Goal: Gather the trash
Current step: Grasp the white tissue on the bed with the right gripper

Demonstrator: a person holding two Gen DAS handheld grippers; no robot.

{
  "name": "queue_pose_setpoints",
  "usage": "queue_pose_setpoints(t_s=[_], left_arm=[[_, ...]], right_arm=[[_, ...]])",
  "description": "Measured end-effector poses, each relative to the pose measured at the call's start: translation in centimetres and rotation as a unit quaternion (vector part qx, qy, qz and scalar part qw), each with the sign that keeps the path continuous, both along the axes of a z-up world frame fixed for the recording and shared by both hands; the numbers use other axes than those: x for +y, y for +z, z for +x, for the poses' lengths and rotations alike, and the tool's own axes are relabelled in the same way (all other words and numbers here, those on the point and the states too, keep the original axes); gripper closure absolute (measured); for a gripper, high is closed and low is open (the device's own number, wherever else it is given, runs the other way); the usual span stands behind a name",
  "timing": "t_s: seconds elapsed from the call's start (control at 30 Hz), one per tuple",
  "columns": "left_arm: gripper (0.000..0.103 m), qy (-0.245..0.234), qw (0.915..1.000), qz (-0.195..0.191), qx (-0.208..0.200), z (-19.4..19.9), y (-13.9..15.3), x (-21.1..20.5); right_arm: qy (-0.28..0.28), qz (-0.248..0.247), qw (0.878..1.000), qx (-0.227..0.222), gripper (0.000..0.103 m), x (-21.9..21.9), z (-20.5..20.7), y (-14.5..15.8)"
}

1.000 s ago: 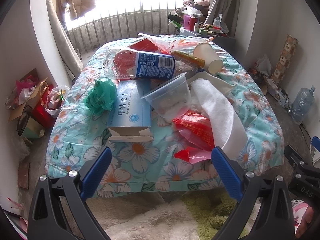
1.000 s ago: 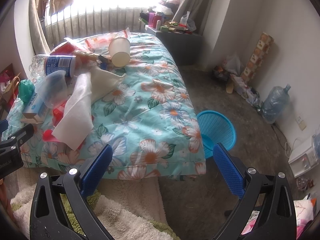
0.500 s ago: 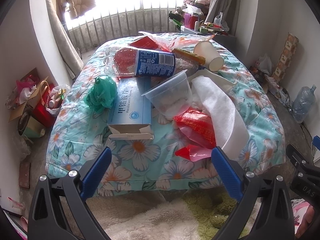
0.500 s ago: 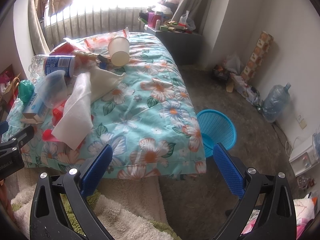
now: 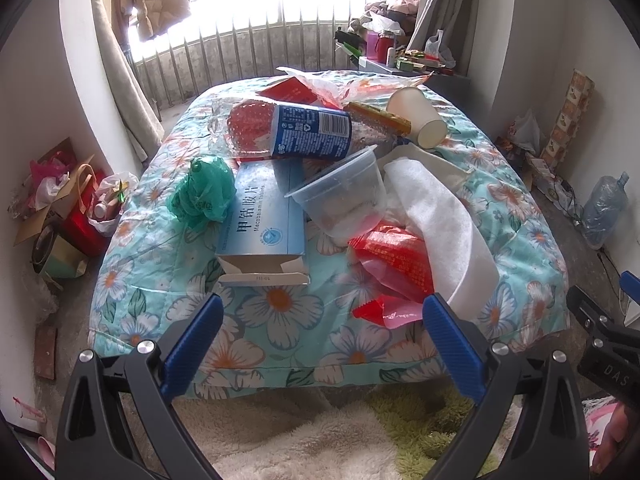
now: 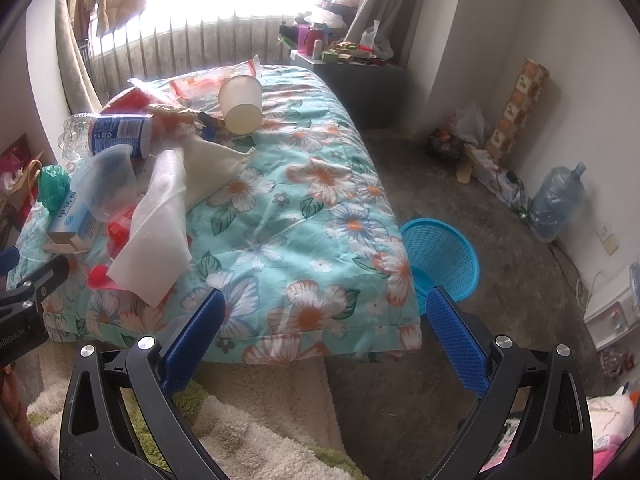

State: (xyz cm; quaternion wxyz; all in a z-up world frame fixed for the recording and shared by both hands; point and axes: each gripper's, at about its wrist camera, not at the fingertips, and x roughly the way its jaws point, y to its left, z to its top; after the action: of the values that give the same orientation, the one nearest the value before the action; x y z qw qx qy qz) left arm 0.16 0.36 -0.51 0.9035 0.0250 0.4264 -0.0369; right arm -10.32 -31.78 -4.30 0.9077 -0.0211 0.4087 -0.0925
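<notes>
While the trash is heaped on the flowered bed (image 5: 280, 312), nothing has been picked up: the left tool (image 5: 320, 320) and the right tool (image 6: 324, 314) are both spread wide and empty, held short of the bed's near edge. A blue box (image 5: 266, 220), a clear tub (image 5: 344, 196), a bottle (image 5: 292, 132), a paper cup (image 5: 416, 116), a white sheet (image 5: 440, 216) and red wrappers (image 5: 394, 256) are stacked loosely. The blue basket (image 6: 444, 256) sits on the floor beside the bed. If a lower piece is pulled, the tub or bottle could likely be tipped off; thin wrappers may slip from the pads.
</notes>
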Motion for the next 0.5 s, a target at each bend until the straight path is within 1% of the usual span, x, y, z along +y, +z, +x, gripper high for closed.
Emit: queue_pose_setpoints(t_s=[0.07,0.1,0.13,0.2,0.23,0.3,0.4,0.47,0.5], left_arm=[[0.005,-0.007,0.9999,-0.012,0.0,0.3,-0.1,0.4],[0.005,-0.013,0.9996,-0.024,-0.002,0.4,-0.1,0.8],[0.005,-0.02,0.9991,-0.038,-0.006,0.6,0.1,1.2],[0.005,-0.034,0.996,-0.079,-0.022,0.8,0.4,2.6],[0.005,-0.036,0.9937,-0.101,-0.033,0.9,0.7,3.6],[0.005,-0.025,0.991,-0.123,-0.047,1.3,1.1,5.0],[0.006,-0.01,0.9883,-0.14,-0.059,2.1,1.5,7.0],[0.006,-0.004,0.9856,-0.154,-0.069,2.6,1.7,8.1],[0.006,0.002,0.9837,-0.163,-0.077,2.7,1.8,8.6]], right_arm=[[0.001,0.006,1.0,-0.002,0.007,0.4,0.5,0.1],[0.005,0.018,1.0,-0.008,0.007,0.5,1.1,0.2],[0.006,0.02,1.0,-0.009,0.007,0.6,1.3,0.3],[0.008,0.032,0.999,-0.015,0.007,0.6,2.0,0.4],[0.01,0.038,0.999,-0.016,0.007,0.6,2.3,0.5],[0.015,0.061,0.998,-0.021,0.007,0.5,3.2,0.7],[0.029,0.105,0.994,-0.023,0.013,0.5,4.5,1.2],[0.045,0.139,0.989,-0.027,0.017,0.6,5.1,1.6],[0.056,0.158,0.985,-0.027,0.021,0.8,5.4,1.8]])
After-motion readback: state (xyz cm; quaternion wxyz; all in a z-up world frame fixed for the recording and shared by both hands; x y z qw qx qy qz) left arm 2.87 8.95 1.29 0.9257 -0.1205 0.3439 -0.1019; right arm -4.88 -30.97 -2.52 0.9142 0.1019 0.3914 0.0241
